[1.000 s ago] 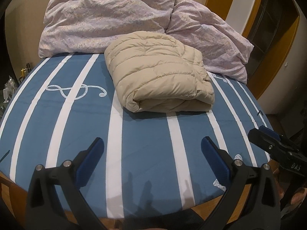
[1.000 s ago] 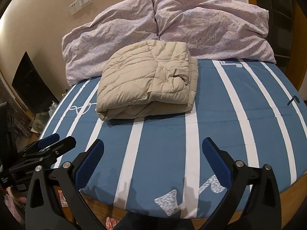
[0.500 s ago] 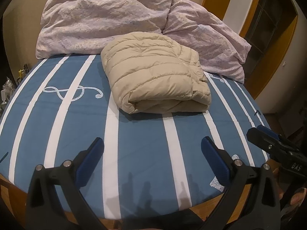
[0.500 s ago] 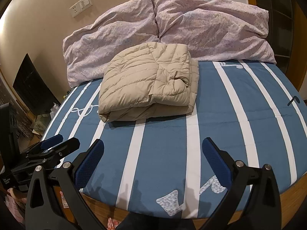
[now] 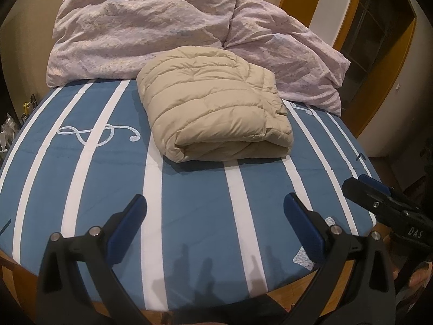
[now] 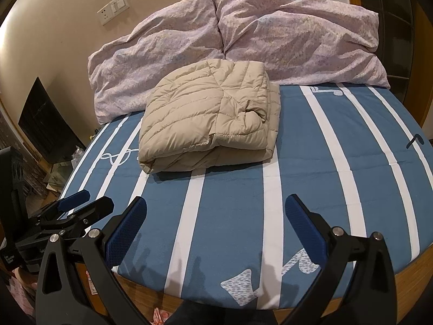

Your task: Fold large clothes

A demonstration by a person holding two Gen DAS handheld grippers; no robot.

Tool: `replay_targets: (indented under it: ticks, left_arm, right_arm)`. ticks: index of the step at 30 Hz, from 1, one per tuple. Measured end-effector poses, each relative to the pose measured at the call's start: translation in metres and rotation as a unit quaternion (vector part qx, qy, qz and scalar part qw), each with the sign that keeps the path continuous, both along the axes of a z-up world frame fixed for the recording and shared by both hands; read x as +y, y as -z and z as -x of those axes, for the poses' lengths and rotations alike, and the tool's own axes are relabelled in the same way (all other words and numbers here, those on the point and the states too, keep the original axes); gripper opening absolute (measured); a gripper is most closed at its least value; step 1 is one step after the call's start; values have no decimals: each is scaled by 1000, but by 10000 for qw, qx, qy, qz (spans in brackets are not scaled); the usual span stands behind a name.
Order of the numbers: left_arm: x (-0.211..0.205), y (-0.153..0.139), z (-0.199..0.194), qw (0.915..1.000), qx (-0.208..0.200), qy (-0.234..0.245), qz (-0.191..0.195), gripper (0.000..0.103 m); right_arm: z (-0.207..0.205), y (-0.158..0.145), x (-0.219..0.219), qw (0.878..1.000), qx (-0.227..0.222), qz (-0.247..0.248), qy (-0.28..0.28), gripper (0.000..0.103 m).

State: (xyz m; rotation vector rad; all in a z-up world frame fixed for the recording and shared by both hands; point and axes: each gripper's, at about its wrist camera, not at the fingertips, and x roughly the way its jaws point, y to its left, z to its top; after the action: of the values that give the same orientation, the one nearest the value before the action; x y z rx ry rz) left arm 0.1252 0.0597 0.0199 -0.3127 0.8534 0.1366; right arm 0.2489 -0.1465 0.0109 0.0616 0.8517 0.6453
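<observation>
A beige quilted puffer jacket (image 5: 216, 111) lies folded into a thick bundle on the blue striped bed (image 5: 189, 203), near the pillows; it also shows in the right wrist view (image 6: 208, 119). My left gripper (image 5: 215, 214) is open and empty, held above the bed's front edge, well short of the jacket. My right gripper (image 6: 216, 214) is open and empty too, also over the front edge. Each gripper shows in the other's view: the right one (image 5: 379, 203) at the far right, the left one (image 6: 73, 211) at the far left.
Two pale pink pillows (image 5: 140, 27) (image 6: 297, 35) lie against the wall behind the jacket. The bed's wooden frame (image 6: 406, 265) runs along the front edge. A dark cabinet (image 6: 46, 124) stands left of the bed, a doorway (image 5: 373, 40) to the right.
Both grippers have drifted slightly, so the jacket sits a little differently in each view. The jacket has not moved and both grippers stay open.
</observation>
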Motion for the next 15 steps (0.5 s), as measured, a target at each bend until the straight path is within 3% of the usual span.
replay_targets:
  ticks: [15]
  left_arm:
    - [-1,-1,-1,10000,4,-14,3,101]
  right_arm:
    - [0,5,6,9999,99,4,-20,102]
